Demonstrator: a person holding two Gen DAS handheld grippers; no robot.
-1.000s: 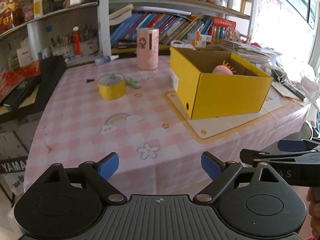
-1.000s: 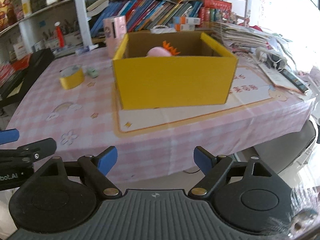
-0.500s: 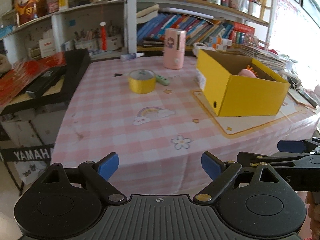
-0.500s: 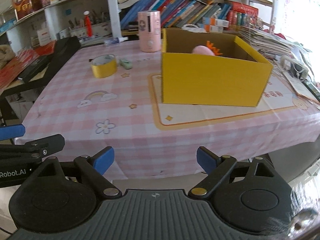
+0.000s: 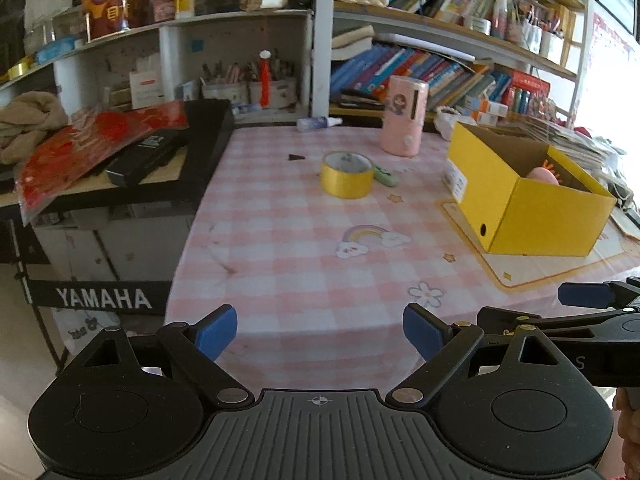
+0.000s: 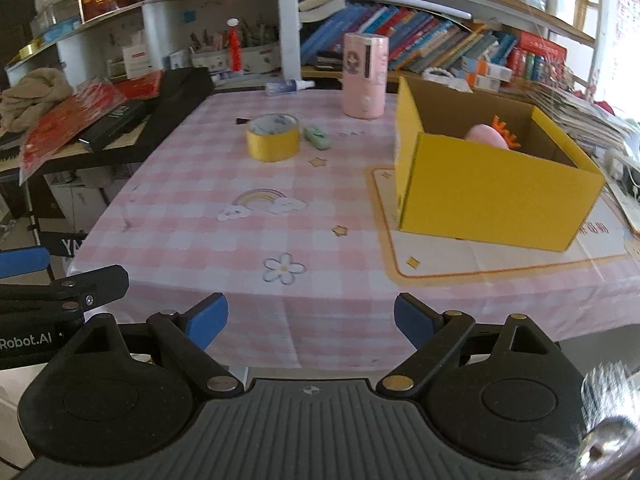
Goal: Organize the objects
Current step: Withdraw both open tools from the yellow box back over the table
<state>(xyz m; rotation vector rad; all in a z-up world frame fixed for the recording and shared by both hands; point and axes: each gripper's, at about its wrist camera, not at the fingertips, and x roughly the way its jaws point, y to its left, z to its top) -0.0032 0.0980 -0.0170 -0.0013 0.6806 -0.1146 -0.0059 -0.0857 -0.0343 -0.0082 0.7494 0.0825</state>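
Both sets of tongs hang off the near edge of the tabletop (image 5: 280,240), spread wide and empty. The left tongs (image 5: 320,330) have nothing between their blue pads; the right tongs (image 6: 310,322) have just been opening a little further, also with nothing between them.

Things not yet sorted lie toward the far side of the tabletop. A roll of yellow tape (image 6: 273,137) stands flat on its side ring, and a small pale green item (image 6: 317,137), perhaps a correction tape or eraser, lies just beside it on the box side. A tall pink cylindrical container (image 6: 365,80) stands upright near the far edge, with a small spray bottle (image 6: 289,86) lying on its side at that edge. The yellow cardboard box (image 6: 488,196) sits on a mat toward the right edge, open-topped, with a pink toy (image 6: 490,136) already inside.

The tape roll looks light and stiff; its hollow core suggests pinching the wall, one pad inside and one outside, or spanning it across the outside. The glossy surface may slip. The green item is small and low, so it calls for a pinch across its narrow sides. The pink container seems light and could tip if nudged.
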